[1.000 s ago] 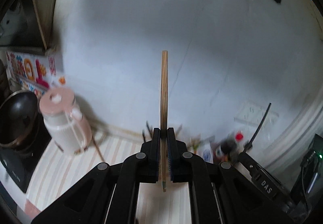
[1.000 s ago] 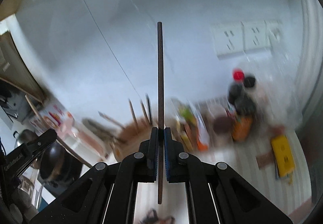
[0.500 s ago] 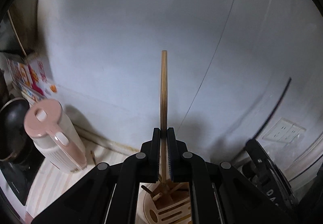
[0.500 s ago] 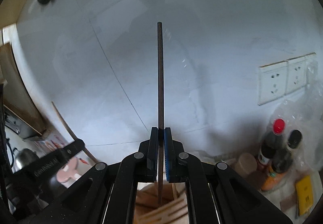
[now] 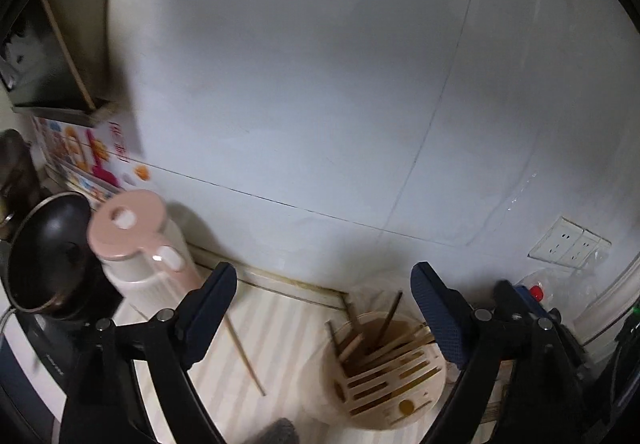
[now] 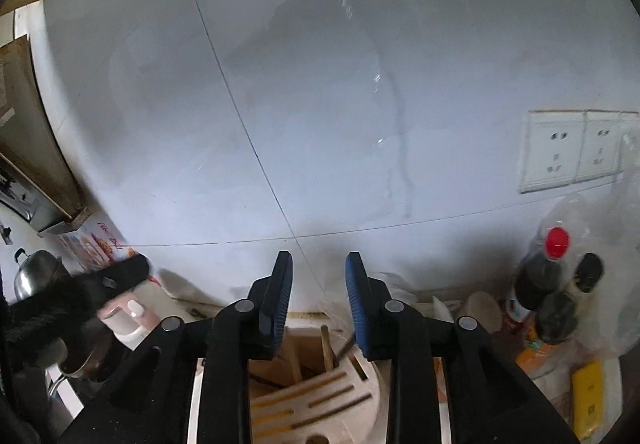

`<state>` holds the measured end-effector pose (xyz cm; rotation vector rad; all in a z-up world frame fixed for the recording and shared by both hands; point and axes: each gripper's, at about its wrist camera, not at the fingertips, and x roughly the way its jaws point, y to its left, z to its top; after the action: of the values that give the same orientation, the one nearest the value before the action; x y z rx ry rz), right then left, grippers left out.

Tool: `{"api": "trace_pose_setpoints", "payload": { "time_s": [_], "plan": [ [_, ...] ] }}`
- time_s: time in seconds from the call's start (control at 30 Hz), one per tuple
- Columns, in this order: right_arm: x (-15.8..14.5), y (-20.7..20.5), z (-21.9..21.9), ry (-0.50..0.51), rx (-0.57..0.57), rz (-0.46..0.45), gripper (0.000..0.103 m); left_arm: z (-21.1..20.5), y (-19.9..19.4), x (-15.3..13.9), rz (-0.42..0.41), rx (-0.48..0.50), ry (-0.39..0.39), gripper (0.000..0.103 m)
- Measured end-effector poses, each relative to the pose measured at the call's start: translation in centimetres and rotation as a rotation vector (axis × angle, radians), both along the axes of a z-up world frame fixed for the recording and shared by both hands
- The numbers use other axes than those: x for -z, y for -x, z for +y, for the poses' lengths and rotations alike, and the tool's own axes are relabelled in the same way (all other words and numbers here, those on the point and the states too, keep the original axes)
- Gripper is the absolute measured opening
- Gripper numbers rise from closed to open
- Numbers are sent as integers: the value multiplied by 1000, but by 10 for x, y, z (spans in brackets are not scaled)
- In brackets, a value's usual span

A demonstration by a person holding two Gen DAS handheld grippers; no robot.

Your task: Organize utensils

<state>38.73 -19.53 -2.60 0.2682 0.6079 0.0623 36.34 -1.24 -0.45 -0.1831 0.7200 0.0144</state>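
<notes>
The loose chopstick (image 5: 244,352) lies flat on the striped counter (image 5: 280,328), its long axis slanting from beside the pink kettle (image 5: 140,244) toward the camera. It sits left of the slotted chopstick holder (image 5: 384,368), just under the left gripper (image 5: 324,304), whose jaws are opening wide and empty. The right gripper (image 6: 316,292), jaws opening with nothing between them, hangs over the holder, farther off.
</notes>
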Motion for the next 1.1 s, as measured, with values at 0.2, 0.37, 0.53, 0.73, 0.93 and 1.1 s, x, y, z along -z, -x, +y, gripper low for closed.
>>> {"api": "trace_pose_setpoints", "payload": {
  "time_s": [0.2,0.37,0.53,0.73,0.93,1.1],
  "plan": [
    [8,33,-9,78,51,97,49,0,32,19,26,-26,-151,103],
    [18,50,-8,132,43,153,75,-7,41,40,70,-26,-197,103],
    [31,58,-6,206,50,197,101,-16,47,51,107,-20,-220,103],
    [35,65,-13,230,72,217,101,-21,53,57,131,-32,-216,103],
    [27,78,-19,252,75,206,101,-27,70,51,120,-33,-194,103],
    [10,107,-21,268,80,170,101,-30,103,31,81,-22,-197,103]
  ]
}}
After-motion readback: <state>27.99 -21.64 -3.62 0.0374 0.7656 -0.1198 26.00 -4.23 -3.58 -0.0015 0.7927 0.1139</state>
